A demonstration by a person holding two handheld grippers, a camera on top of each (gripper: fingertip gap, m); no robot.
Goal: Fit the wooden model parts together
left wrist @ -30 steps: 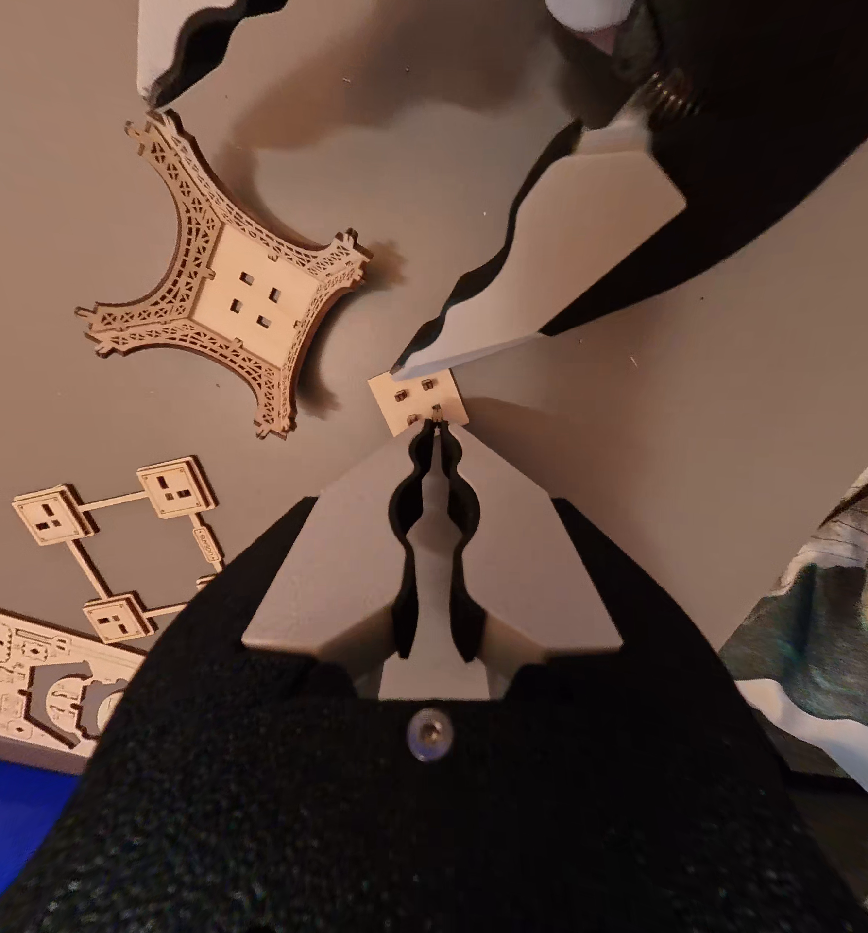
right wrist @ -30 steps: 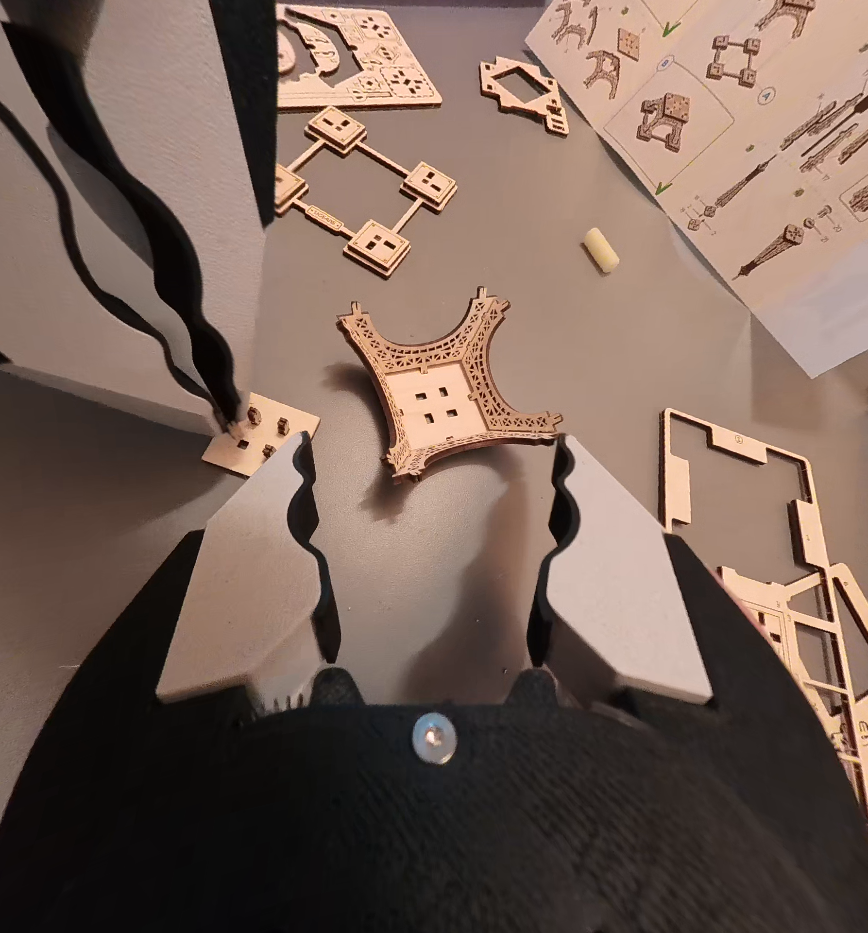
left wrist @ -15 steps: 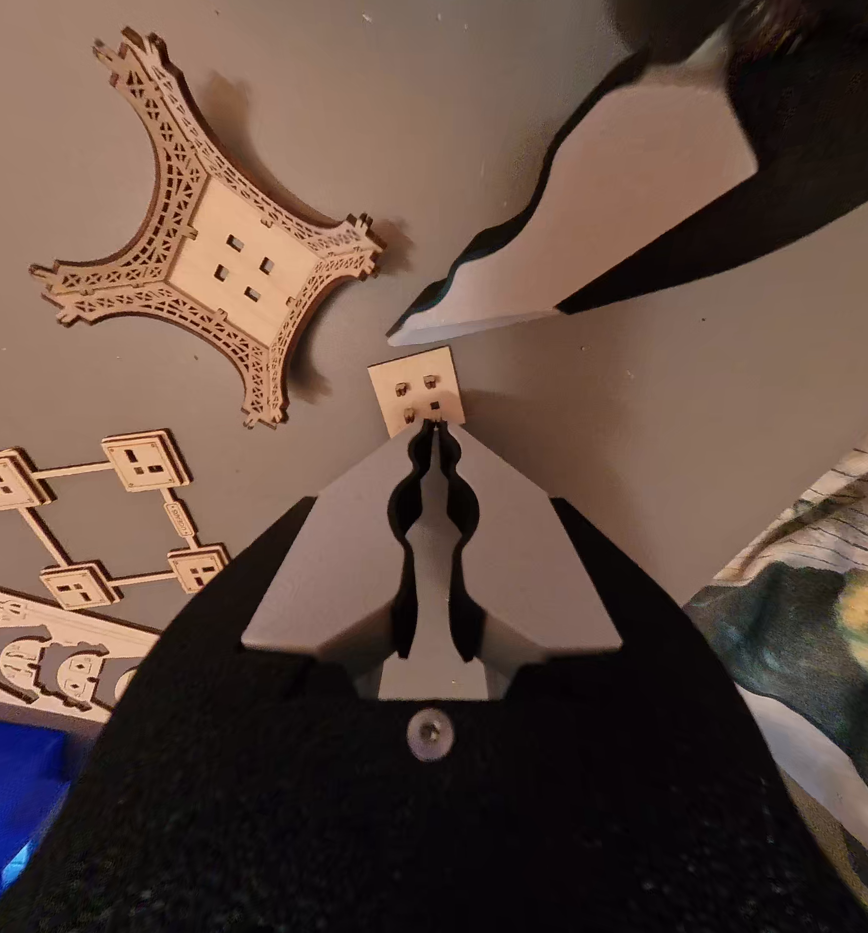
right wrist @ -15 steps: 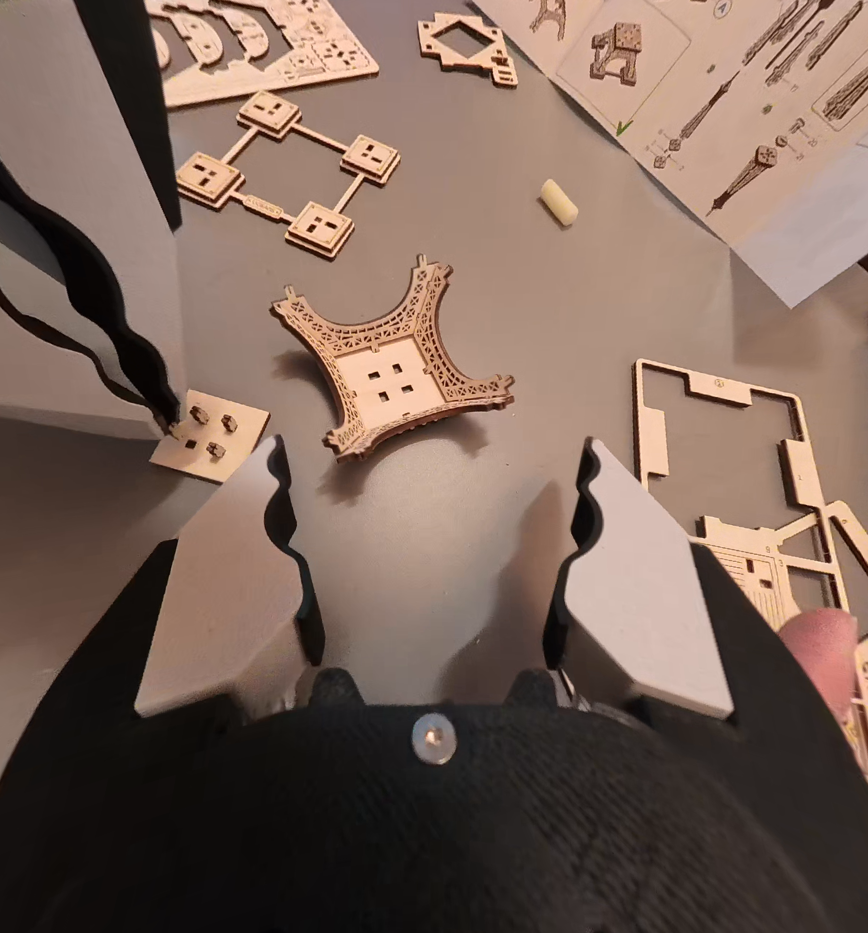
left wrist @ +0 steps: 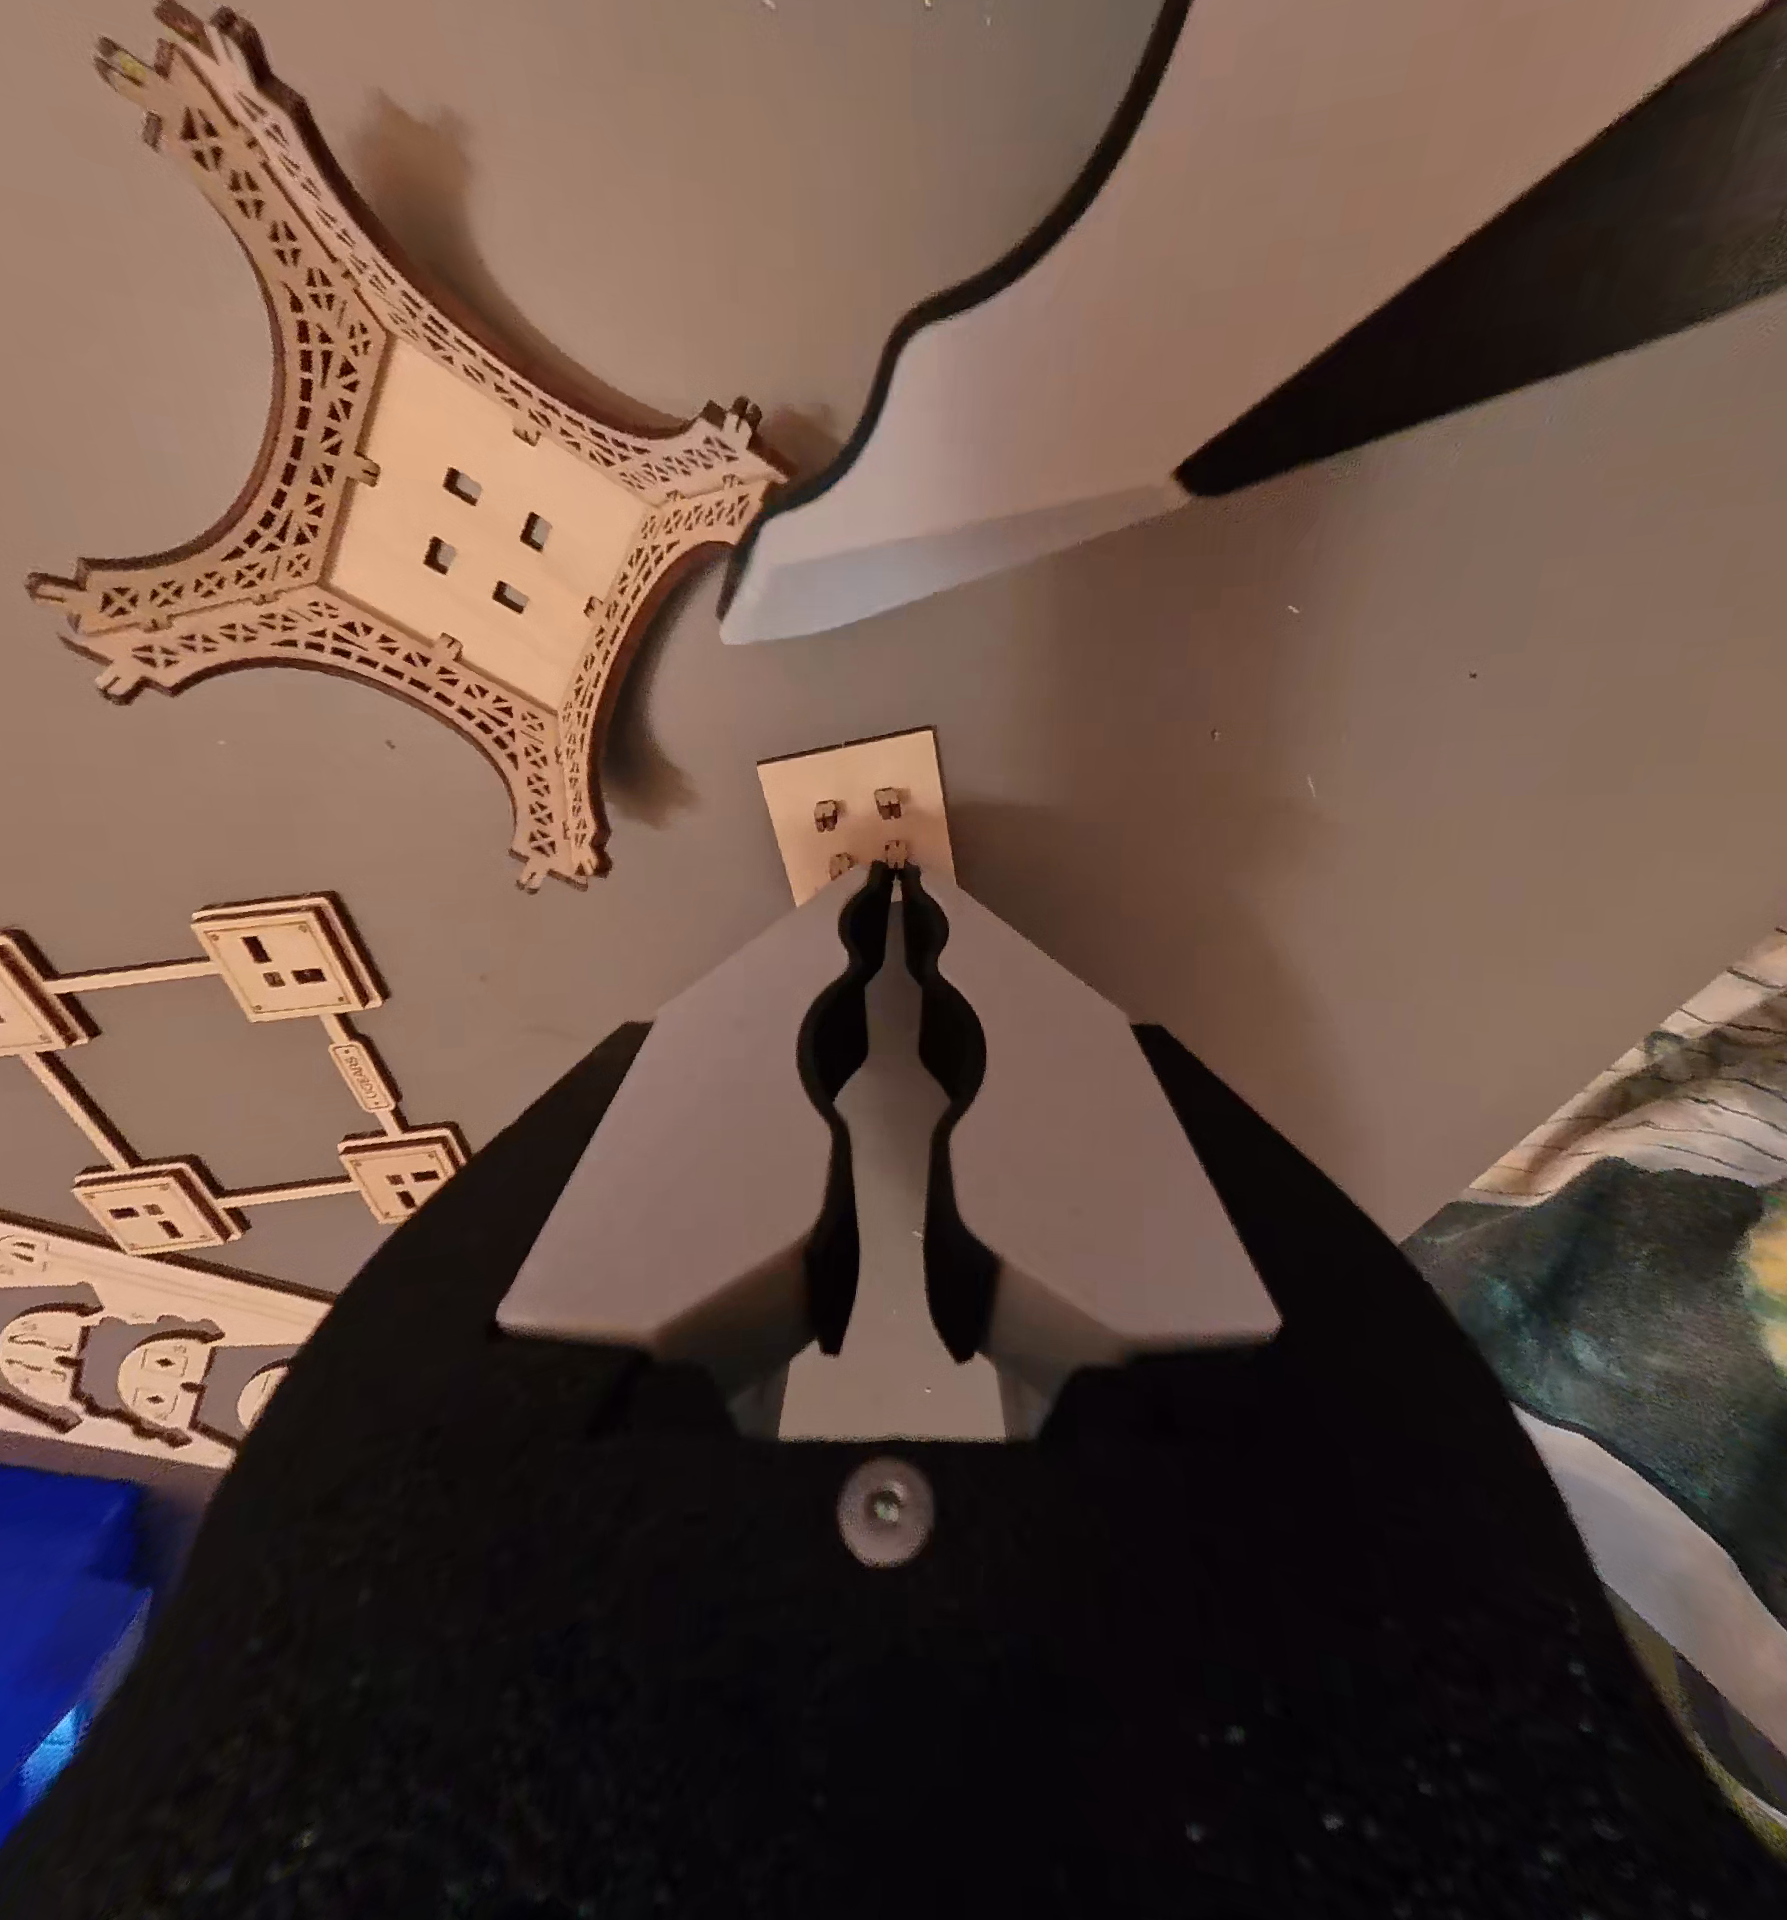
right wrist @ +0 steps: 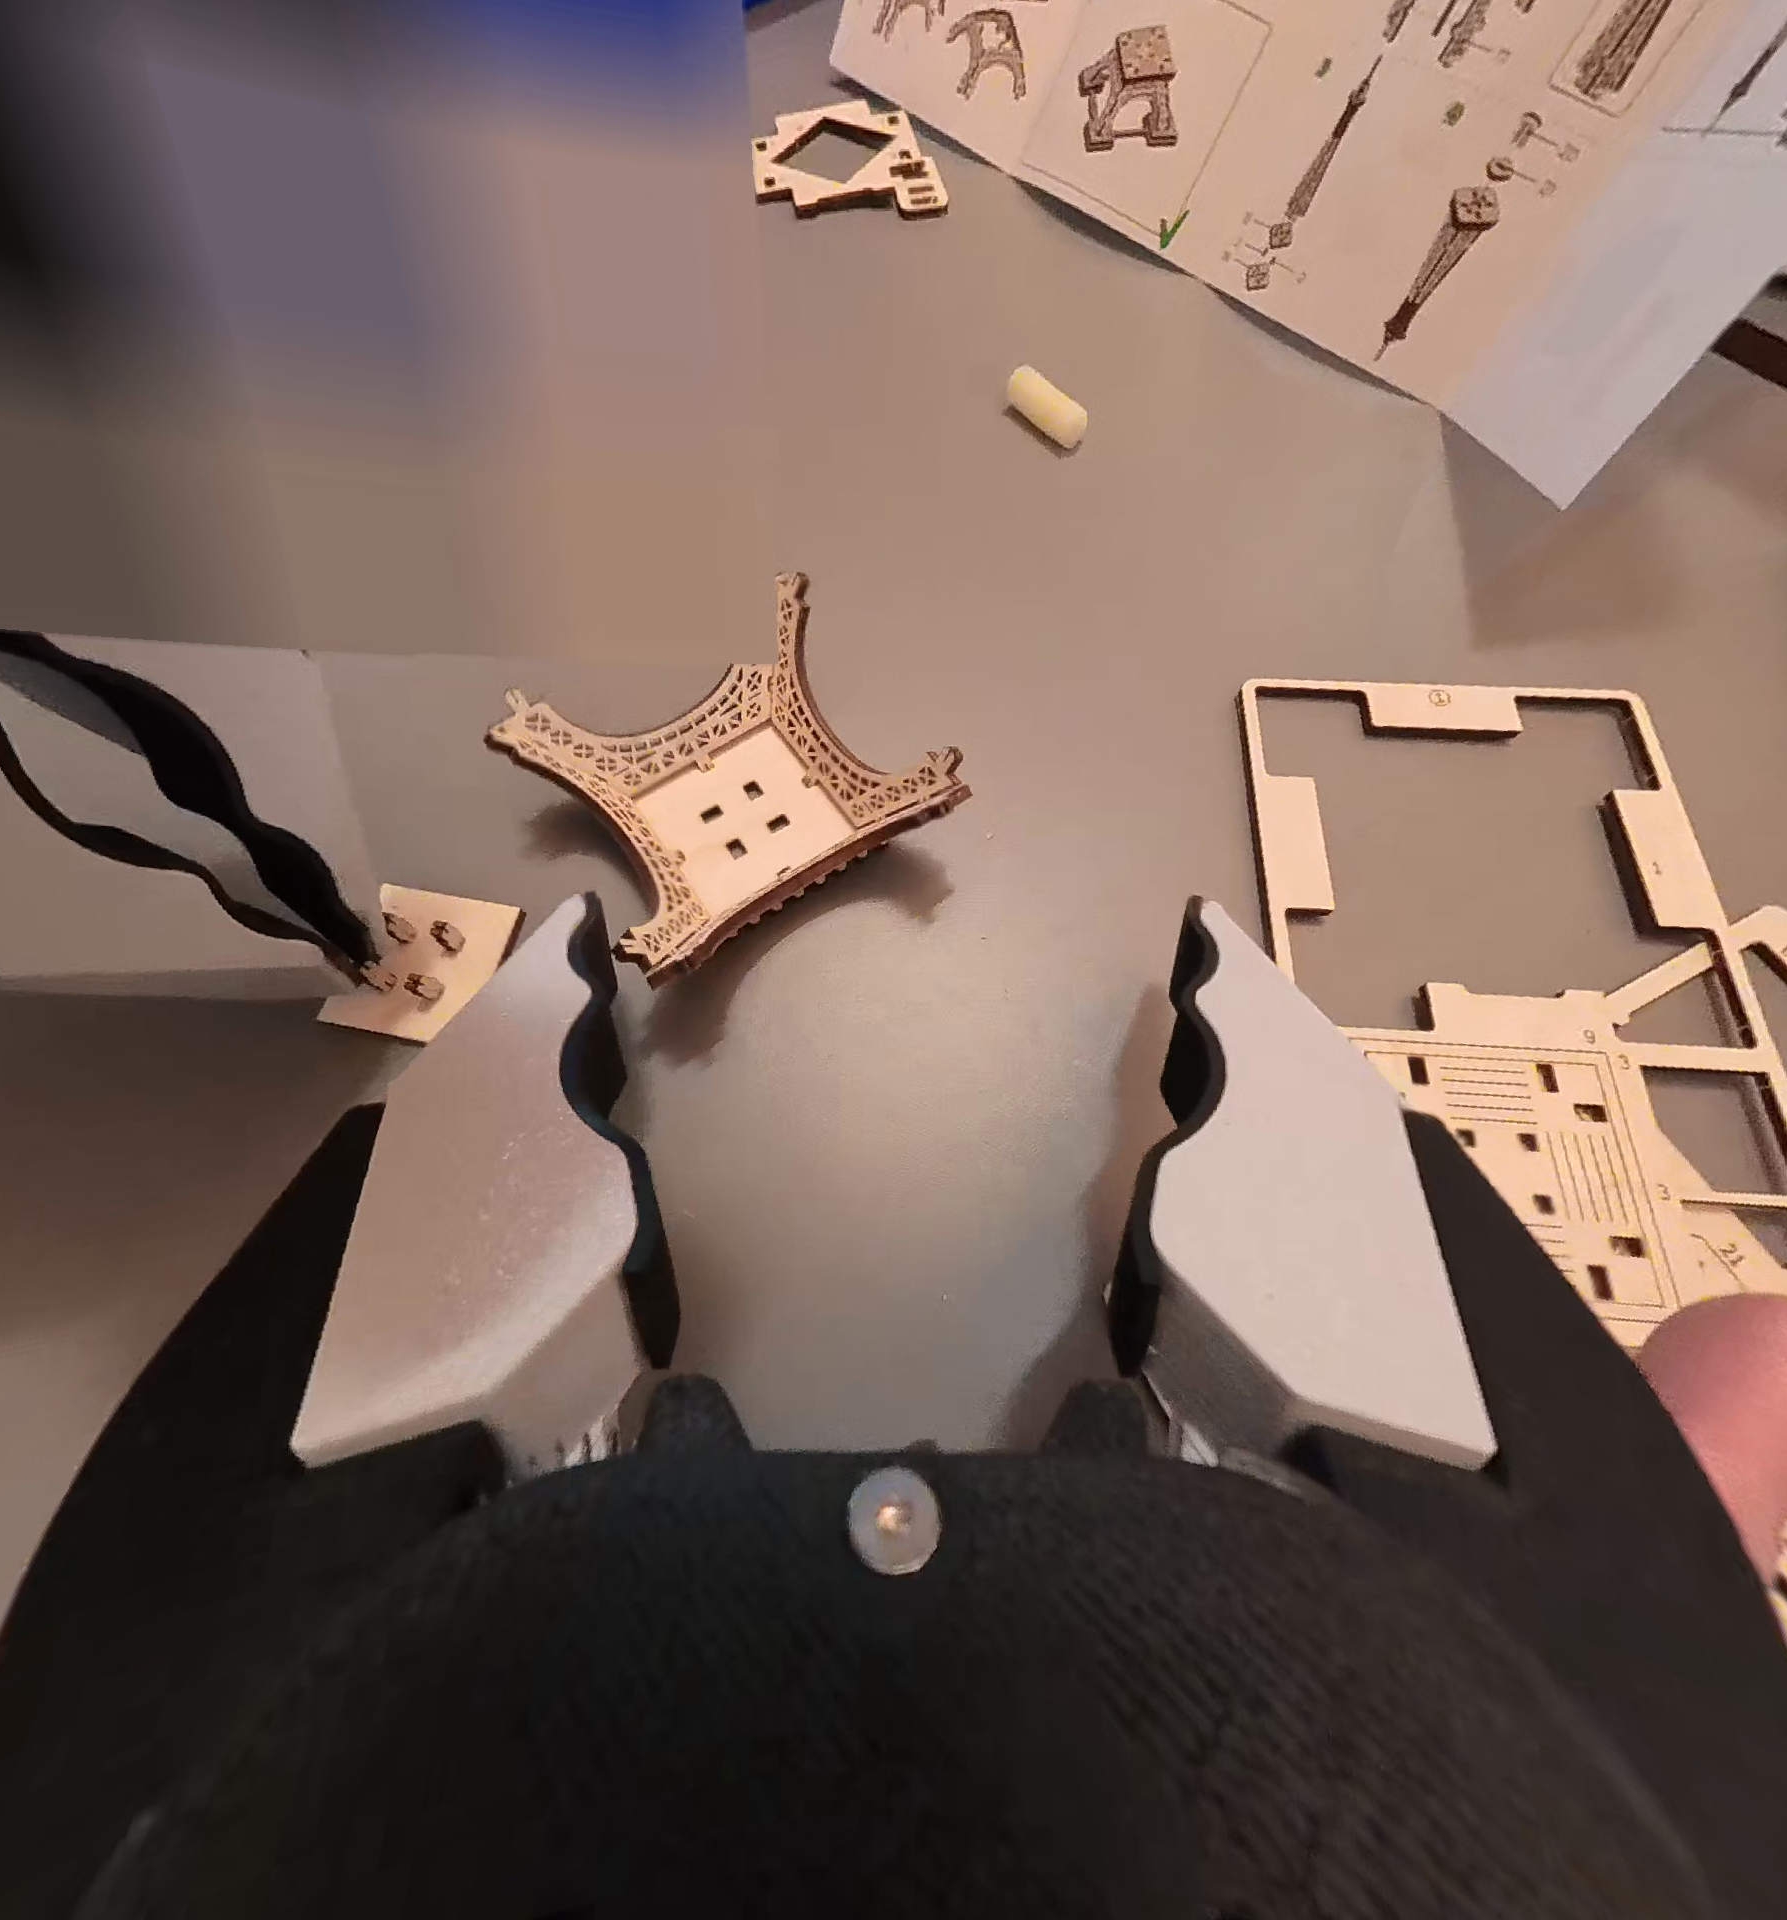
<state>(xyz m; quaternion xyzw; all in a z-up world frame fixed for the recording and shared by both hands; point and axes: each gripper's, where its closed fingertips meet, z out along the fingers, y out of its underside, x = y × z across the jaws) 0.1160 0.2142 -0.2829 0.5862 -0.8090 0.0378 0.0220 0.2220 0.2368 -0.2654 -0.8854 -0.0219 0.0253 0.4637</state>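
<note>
A small square wooden plate [left wrist: 853, 795] with short pegs is pinched by one peg in my left gripper [left wrist: 891, 875], which is shut. The plate also shows in the right wrist view [right wrist: 453, 935], at the left gripper's tips. A flat lattice tower-base piece [left wrist: 432, 530] with square holes lies on the grey table to the plate's upper left; it also shows in the right wrist view [right wrist: 733, 810]. My right gripper [right wrist: 891, 920] is open and empty, just short of the tower base. One of its fingers [left wrist: 1024, 416] hangs above the plate.
A wooden frame of small squares [left wrist: 193, 1070], a parts sheet [left wrist: 89, 1340] and a blue object [left wrist: 16, 1610] lie at left, patterned cloth [left wrist: 1647, 1299] at right. A punched-out frame sheet [right wrist: 1440, 717], instruction sheet [right wrist: 1388, 156], cream cylinder [right wrist: 1047, 407] and diamond-hole piece [right wrist: 847, 166] surround the base. My left gripper's tips are some 30 centimetres from the blue object [left wrist: 16, 1610].
My right gripper has drawn back from the small plate and stays open. My left gripper stays shut on the plate and has shifted relative to the tower base, which looks closer.
</note>
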